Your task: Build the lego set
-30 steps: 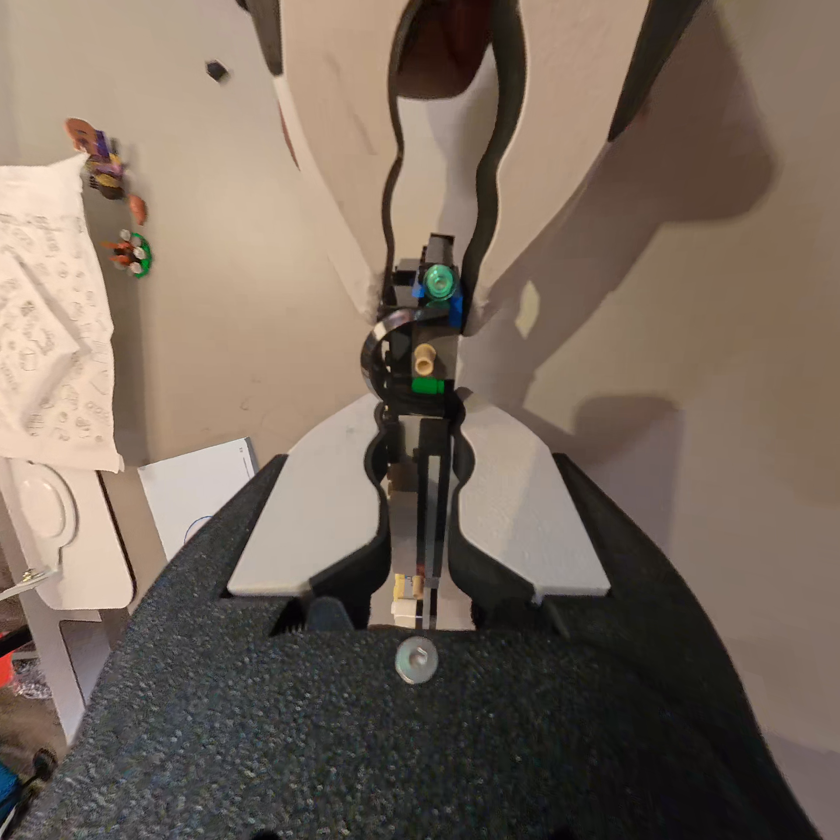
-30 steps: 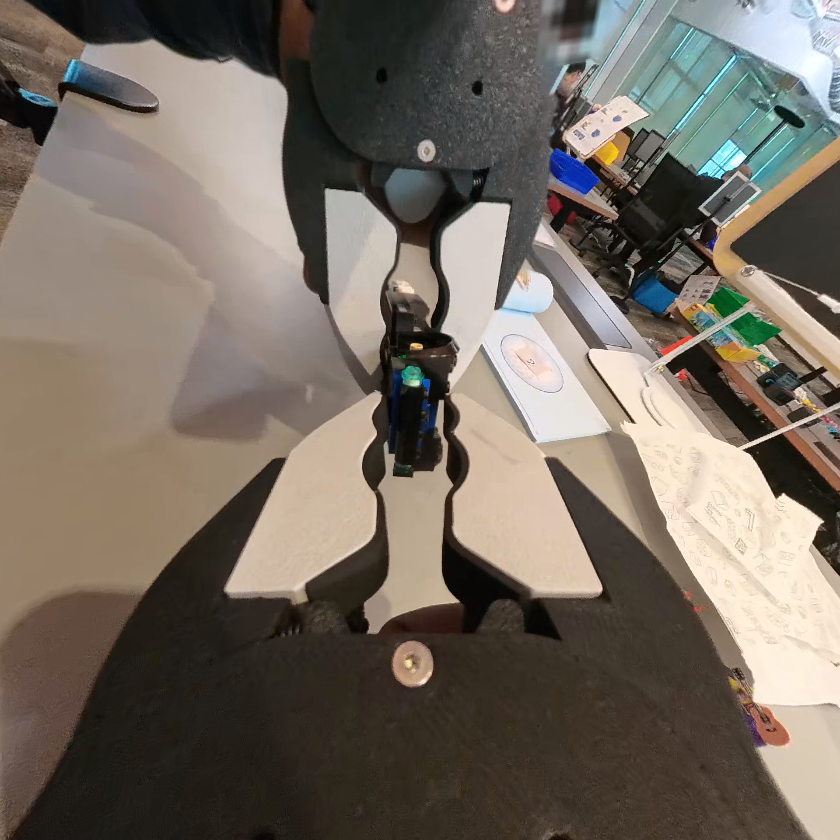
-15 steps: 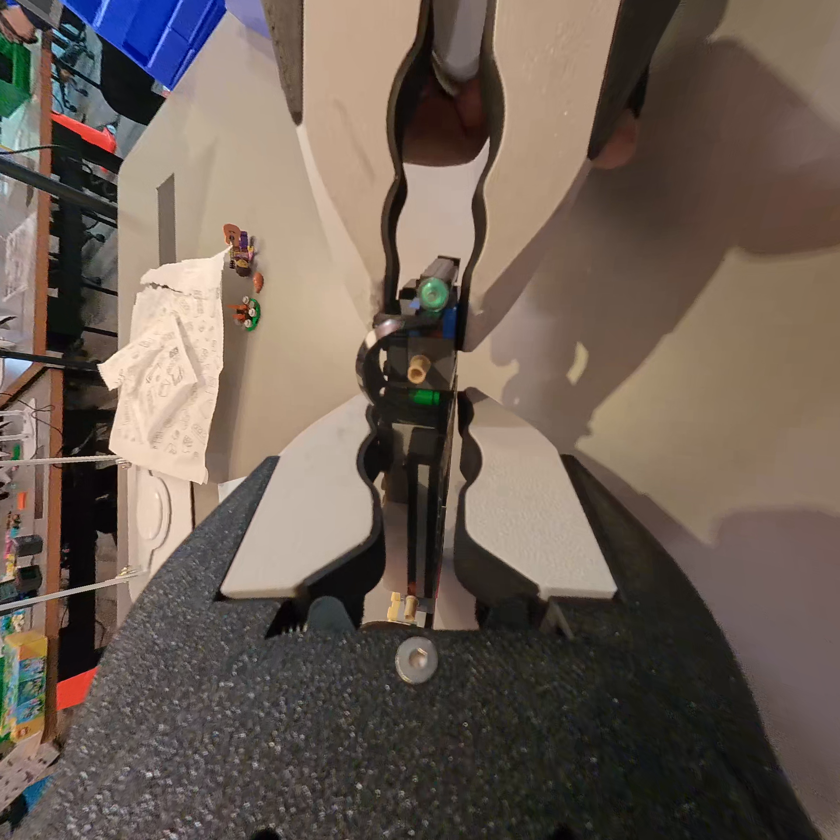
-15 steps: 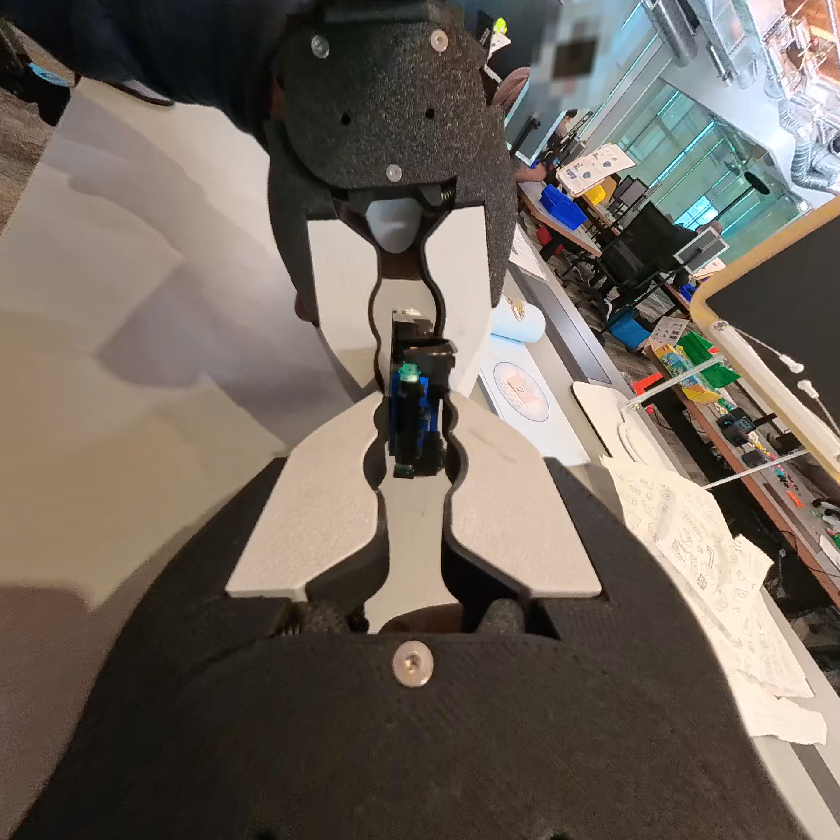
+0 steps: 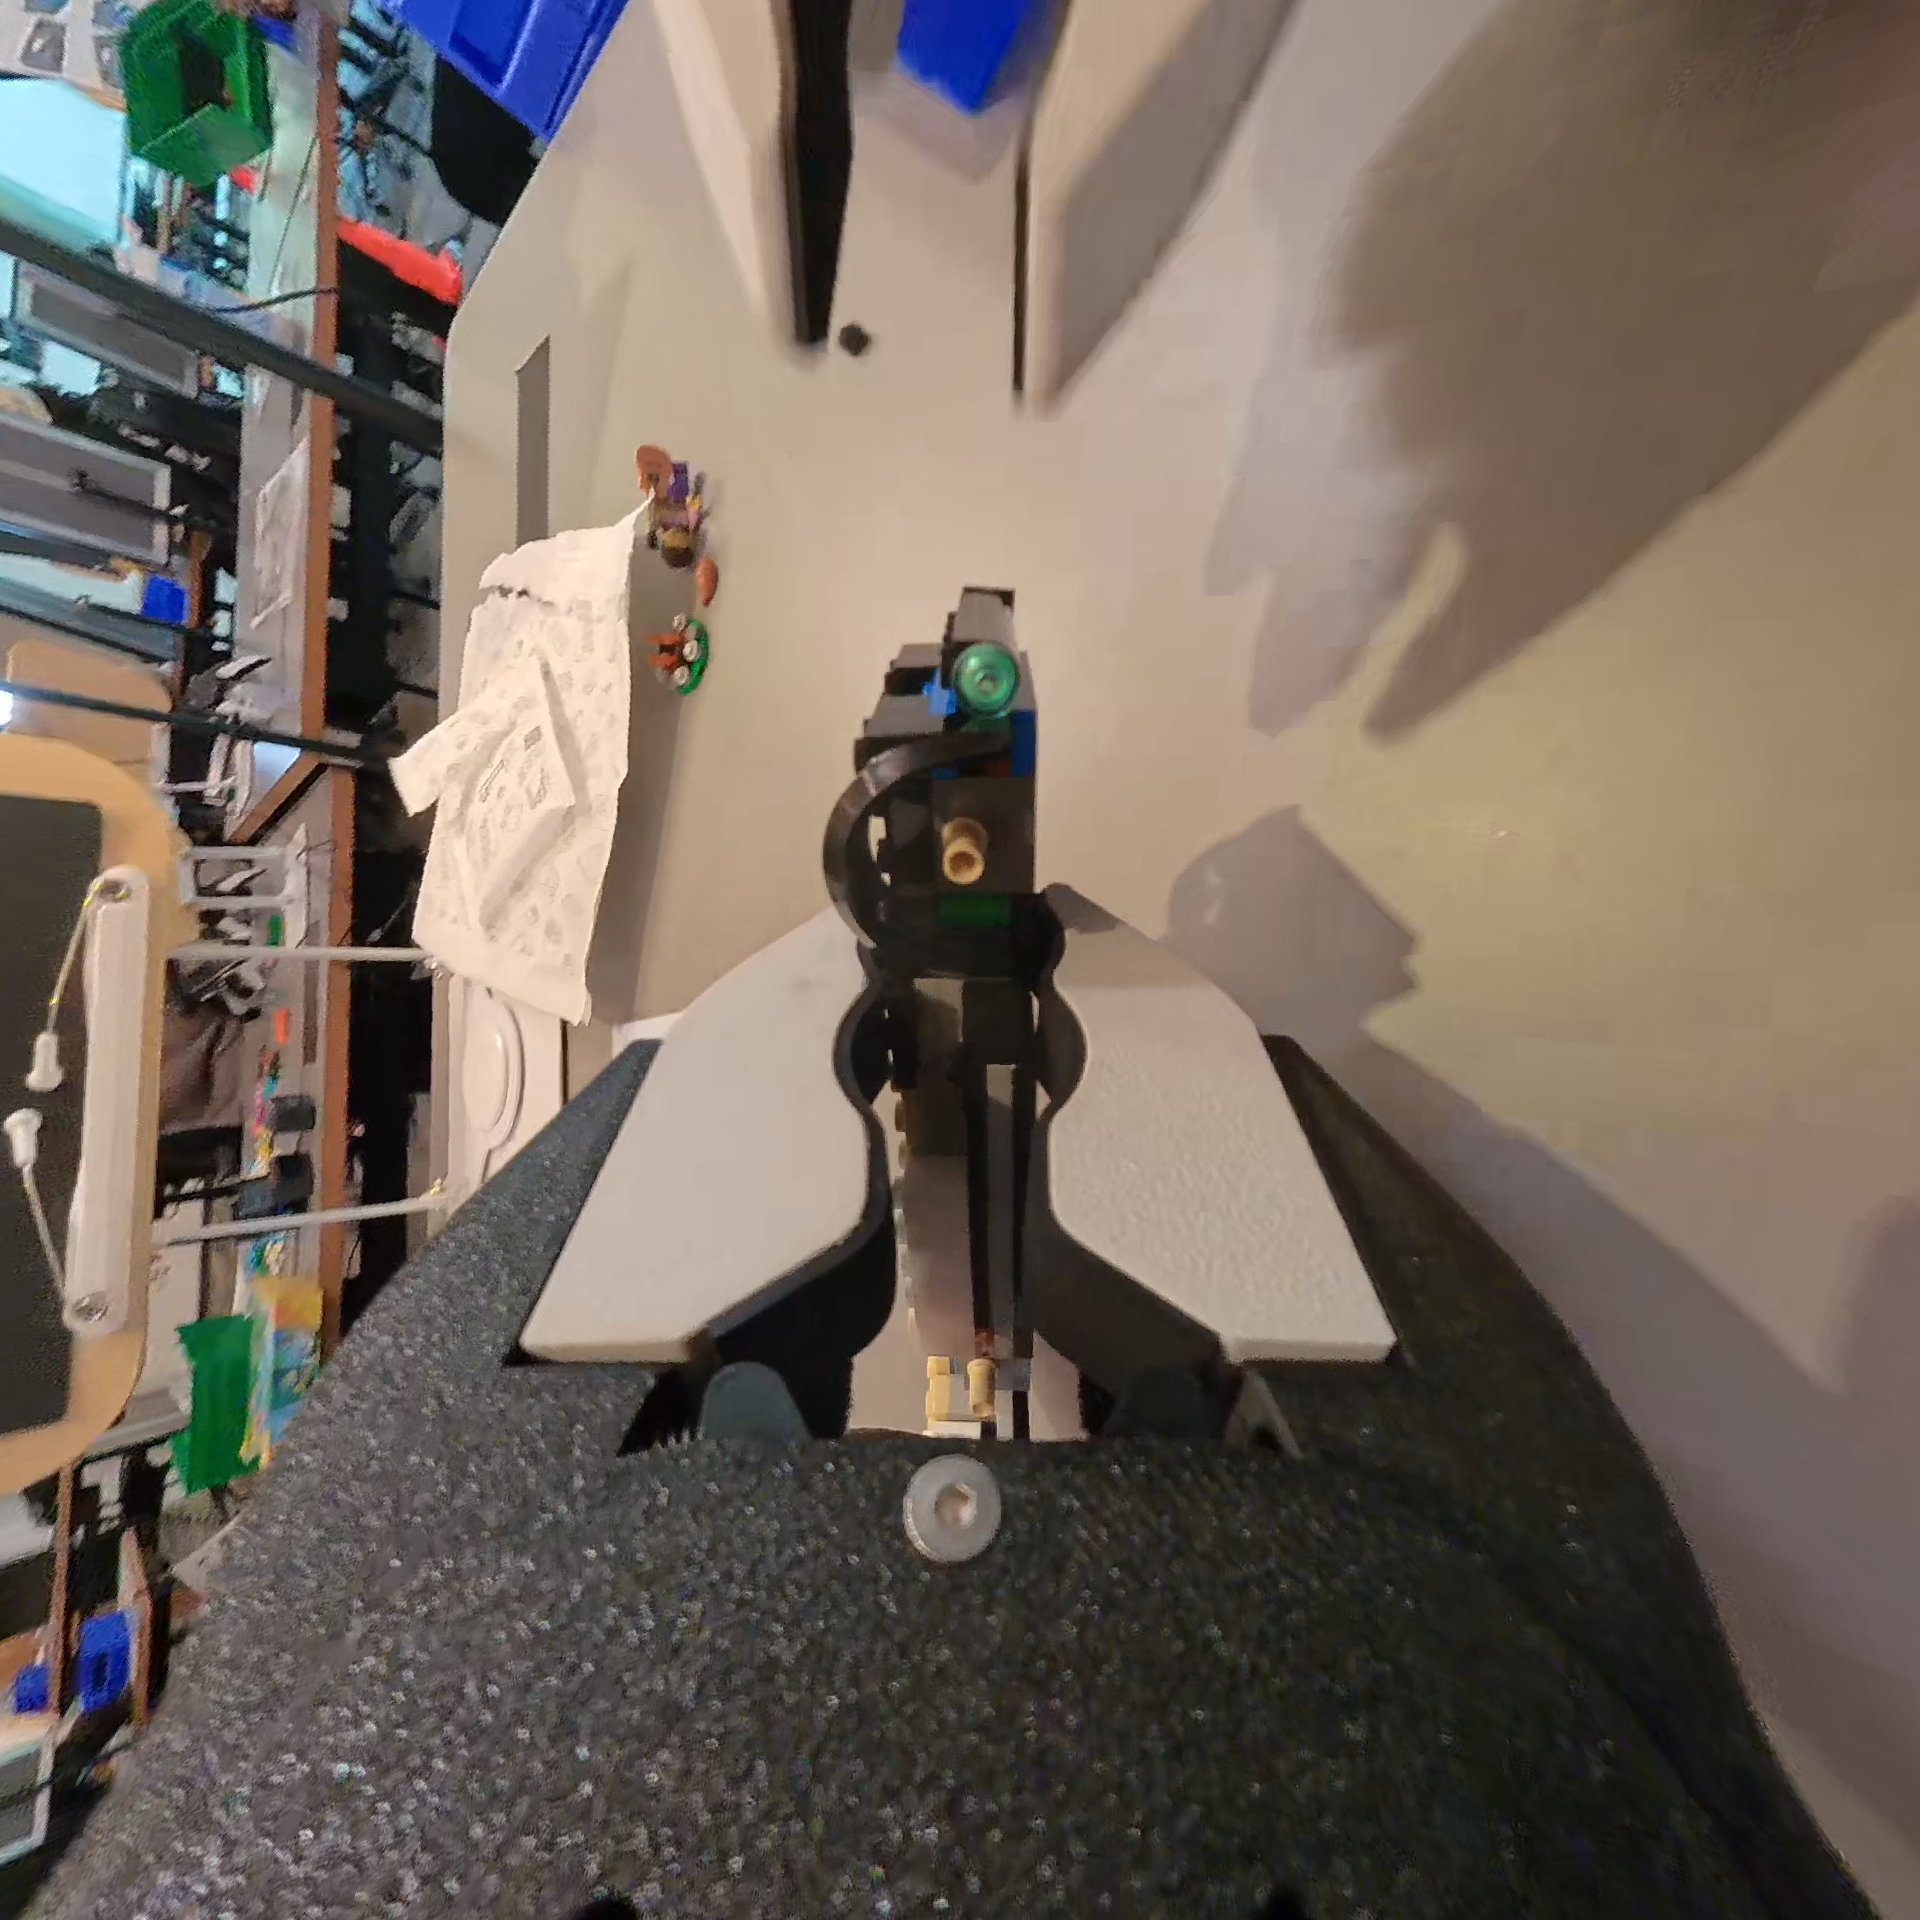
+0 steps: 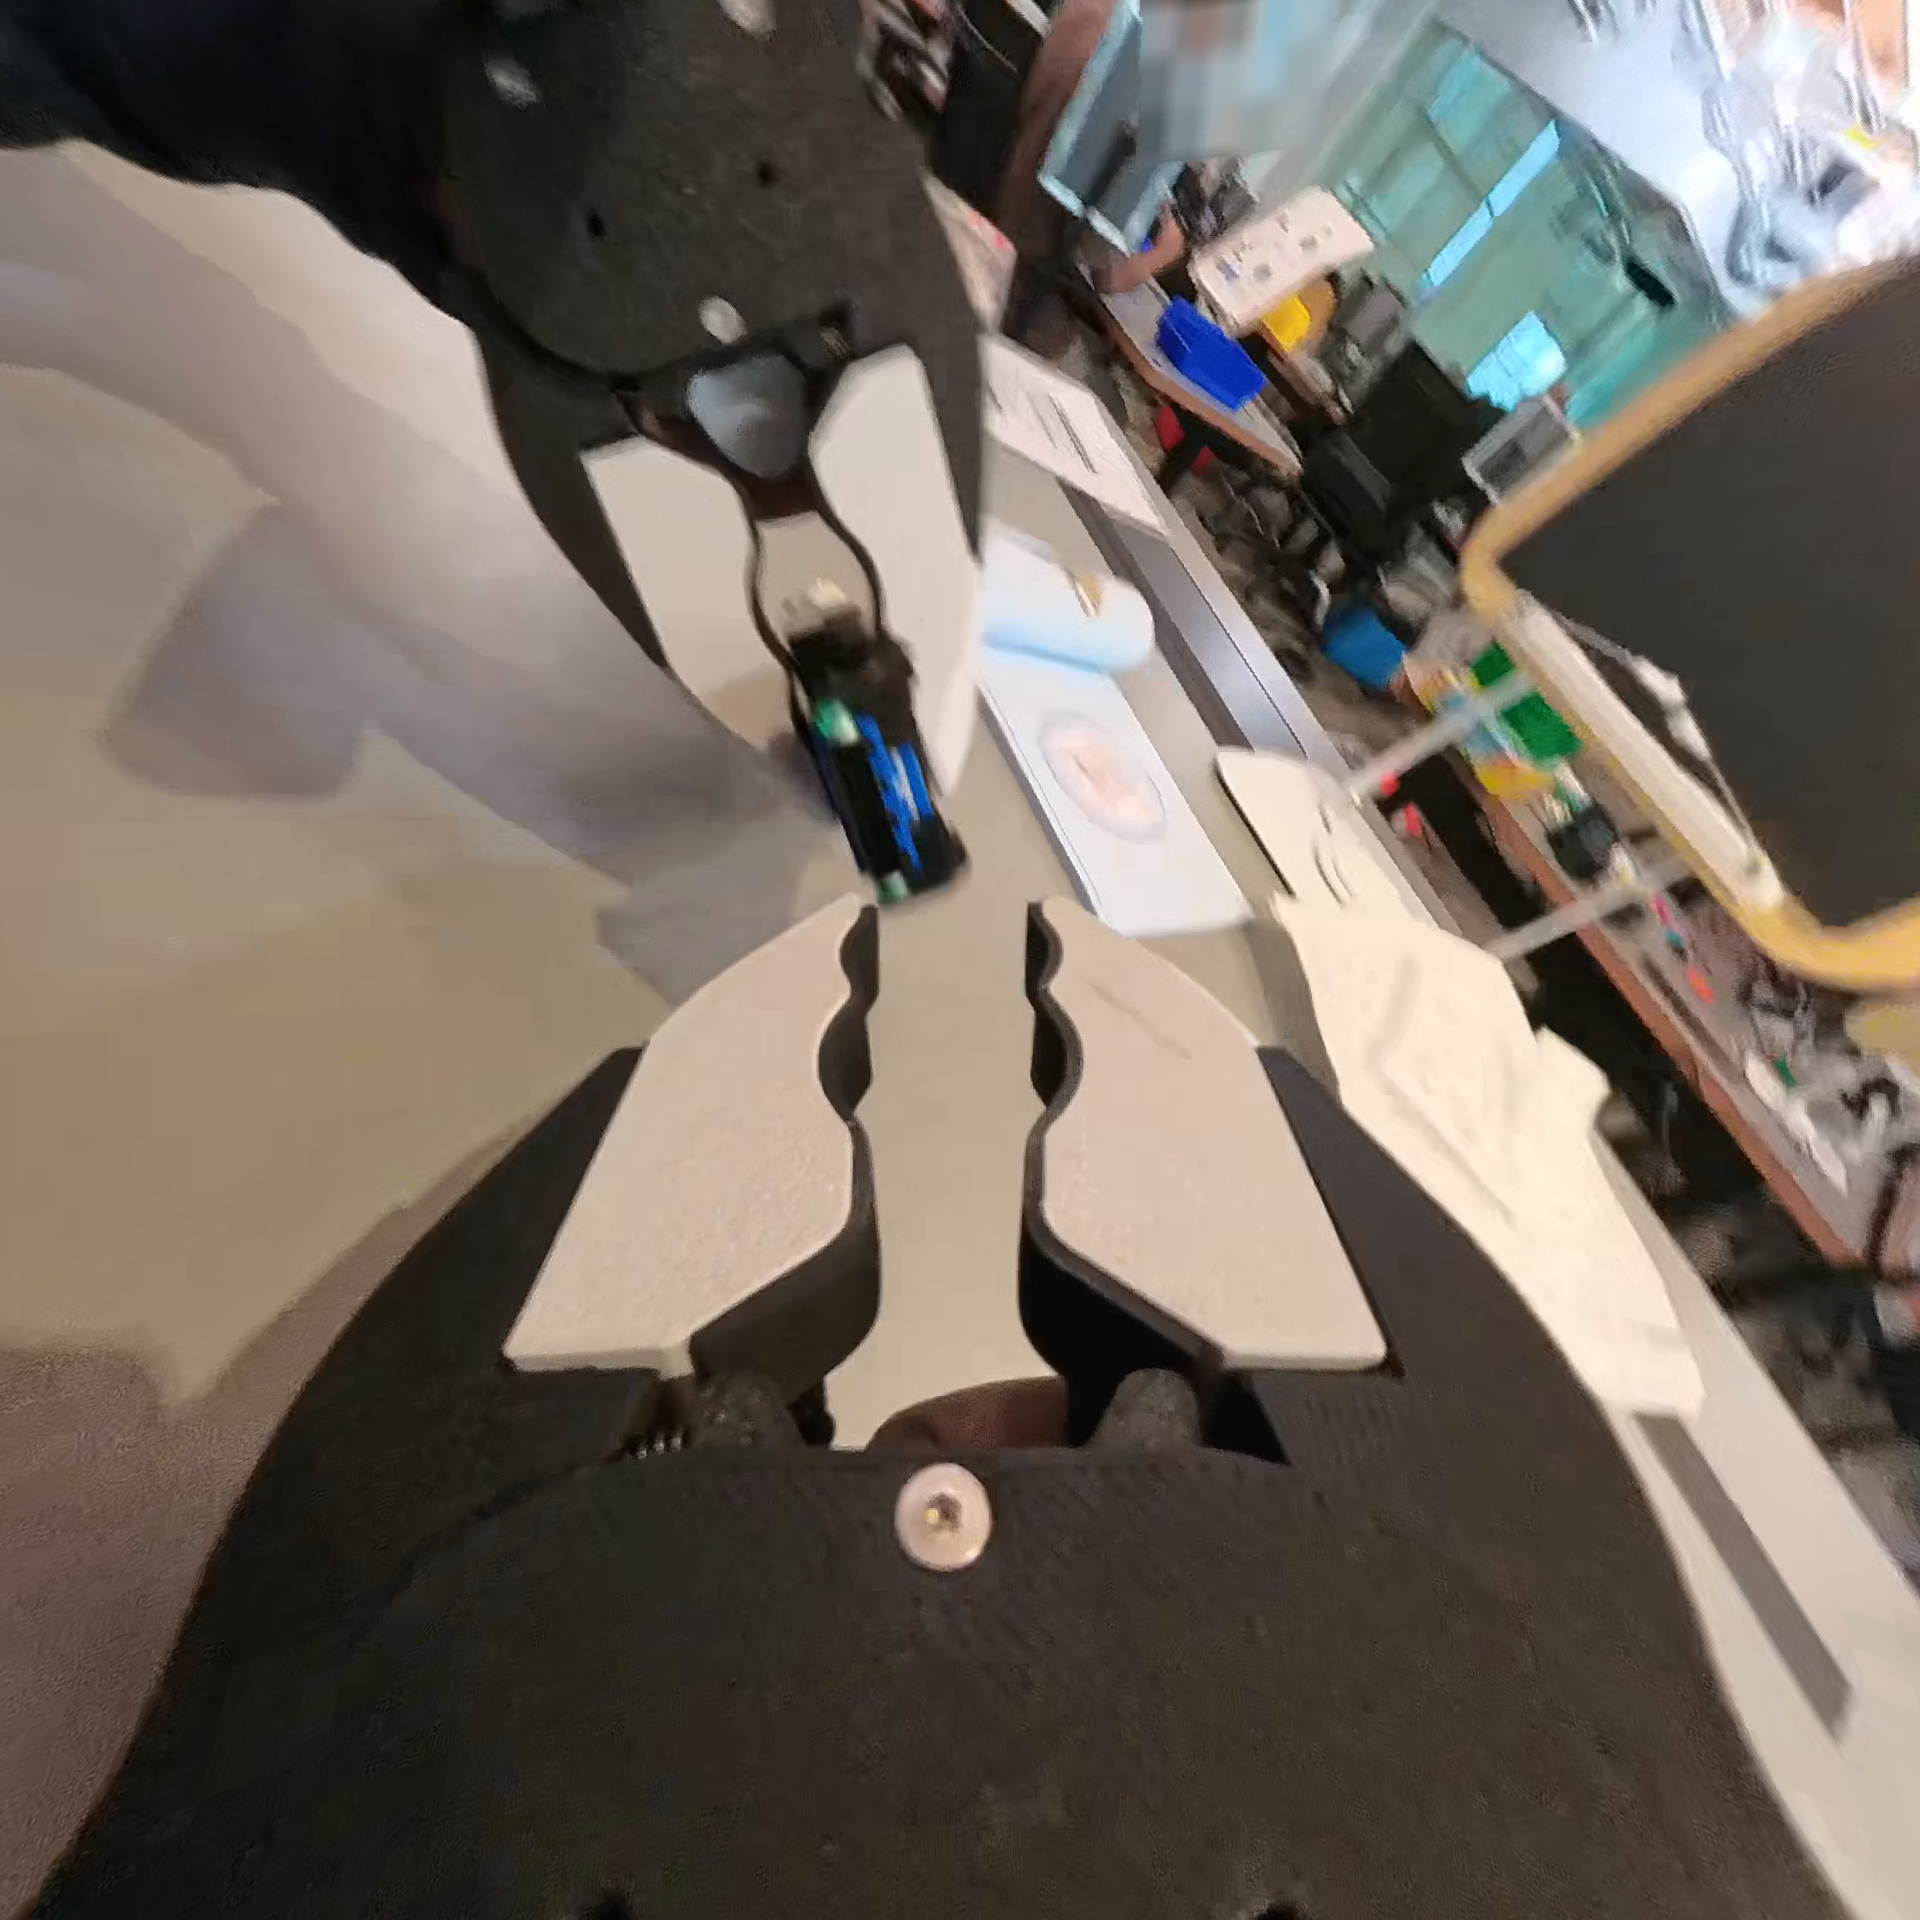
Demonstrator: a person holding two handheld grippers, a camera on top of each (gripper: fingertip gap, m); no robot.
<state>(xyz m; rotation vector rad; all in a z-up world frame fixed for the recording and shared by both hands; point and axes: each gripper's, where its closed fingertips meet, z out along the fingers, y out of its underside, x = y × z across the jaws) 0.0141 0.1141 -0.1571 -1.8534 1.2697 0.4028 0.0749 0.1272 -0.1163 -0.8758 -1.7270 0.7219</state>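
A black brick-built model (image 5: 961, 821) with blue bricks, a green round stud, a tan peg and a curved black strip sits clamped between the left gripper's (image 5: 958, 935) fingers, apparently clear above the table.

The right gripper (image 6: 951, 914) has let go of the black brick model (image 5: 961, 790) and drawn back from it, its jaws now parted with only the table between them. The model is left in the left gripper (image 5: 956, 935) alone, and both wrist views have swung round, with more of the cluttered room now behind the table (image 5: 1558, 935).
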